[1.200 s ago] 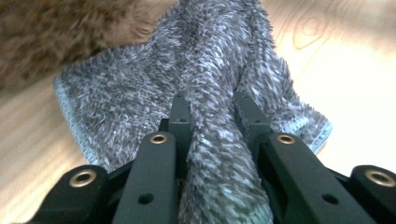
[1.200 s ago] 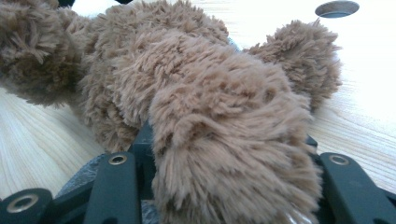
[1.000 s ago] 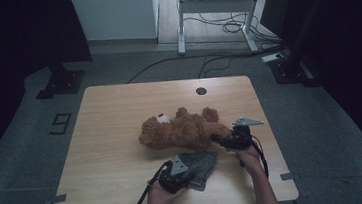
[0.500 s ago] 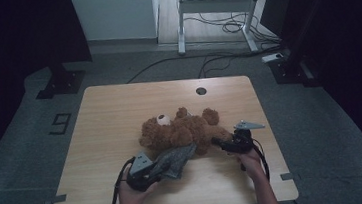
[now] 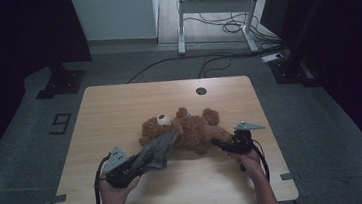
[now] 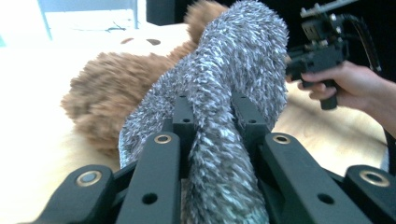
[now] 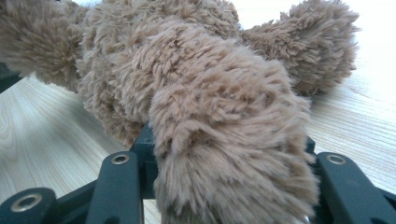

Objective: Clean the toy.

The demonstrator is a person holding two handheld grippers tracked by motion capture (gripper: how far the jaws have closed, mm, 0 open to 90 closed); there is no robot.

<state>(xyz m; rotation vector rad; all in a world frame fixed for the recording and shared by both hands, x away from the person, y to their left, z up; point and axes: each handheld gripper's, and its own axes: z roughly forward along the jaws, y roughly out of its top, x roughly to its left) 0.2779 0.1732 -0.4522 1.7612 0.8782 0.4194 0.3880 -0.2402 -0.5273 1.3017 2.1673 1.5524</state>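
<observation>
A brown teddy bear (image 5: 194, 128) lies on the wooden table (image 5: 119, 103). A grey fuzzy cloth (image 5: 159, 148) drapes from the bear's head side toward the front left. My left gripper (image 5: 142, 161) is shut on the cloth's near end. In the left gripper view the cloth (image 6: 233, 84) runs up between the jaws of the left gripper (image 6: 212, 105) and over the bear (image 6: 107, 93). My right gripper (image 5: 216, 142) is shut on one of the bear's limbs (image 7: 233, 154), and the bear's body (image 7: 187, 56) lies beyond the right gripper (image 7: 229, 140).
A round cable hole (image 5: 200, 90) sits near the table's far edge. Beyond the table stand a desk frame (image 5: 210, 8) with loose cables (image 5: 222, 25) on the floor. A black stand base (image 5: 61, 83) is at the far left.
My left gripper has moved left and up with the grey cloth, stretching it out from the bear. The bear has shifted slightly. The right gripper has stayed put.
</observation>
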